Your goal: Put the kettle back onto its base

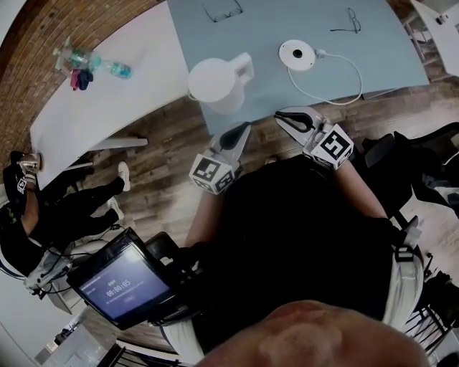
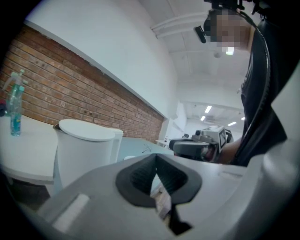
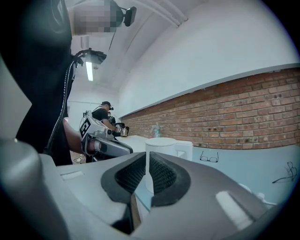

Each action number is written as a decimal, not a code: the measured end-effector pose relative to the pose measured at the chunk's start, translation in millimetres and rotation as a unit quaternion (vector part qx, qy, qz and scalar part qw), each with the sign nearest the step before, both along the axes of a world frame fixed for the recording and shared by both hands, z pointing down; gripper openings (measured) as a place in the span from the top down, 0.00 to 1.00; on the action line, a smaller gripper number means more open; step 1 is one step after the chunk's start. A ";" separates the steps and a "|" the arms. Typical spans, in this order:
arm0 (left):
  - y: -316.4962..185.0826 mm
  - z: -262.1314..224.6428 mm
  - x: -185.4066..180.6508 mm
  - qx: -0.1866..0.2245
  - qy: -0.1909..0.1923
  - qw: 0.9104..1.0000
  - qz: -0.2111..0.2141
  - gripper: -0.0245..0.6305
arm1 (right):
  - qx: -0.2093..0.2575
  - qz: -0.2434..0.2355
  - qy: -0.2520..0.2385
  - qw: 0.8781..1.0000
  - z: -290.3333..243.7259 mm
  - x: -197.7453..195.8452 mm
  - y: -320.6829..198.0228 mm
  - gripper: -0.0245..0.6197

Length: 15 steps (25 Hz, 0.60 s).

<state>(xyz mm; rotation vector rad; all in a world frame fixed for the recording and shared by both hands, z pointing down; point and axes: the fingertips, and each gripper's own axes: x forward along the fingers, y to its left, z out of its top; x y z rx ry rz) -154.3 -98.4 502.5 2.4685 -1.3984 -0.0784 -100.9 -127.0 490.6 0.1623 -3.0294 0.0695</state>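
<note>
White lidded plastic kettle (image 1: 215,84) sits on the pale blue tabletop (image 1: 301,21), well apart from the round white base (image 1: 297,54). Left tool (image 1: 242,129) pressed together, empty. Right tool (image 1: 283,115) a slit apart, empty. Best approach: spread one wide, pinch the handle, set kettle down level and centred.

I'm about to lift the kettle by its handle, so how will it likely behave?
The kettle looks rigid with a smooth white body, so probably slippery there; its handle looks the safer grip. Lifted by that side handle it may tilt. Its fill is hidden, so weight is uncertain.
</note>
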 end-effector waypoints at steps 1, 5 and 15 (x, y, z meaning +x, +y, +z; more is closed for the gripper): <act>0.0 0.6 -0.2 0.000 0.000 1.000 0.000 0.96 | 0.003 -0.001 0.000 1.000 0.5 -0.2 -0.6 0.92; 0.0 0.4 0.0 0.004 0.001 1.000 -0.001 0.96 | 0.001 0.002 0.007 1.000 6.3 0.3 -3.3 0.93; 2.4 1.4 -17.6 0.006 0.010 1.000 -0.025 0.96 | -0.004 0.024 0.026 0.999 11.0 -12.9 -18.0 0.96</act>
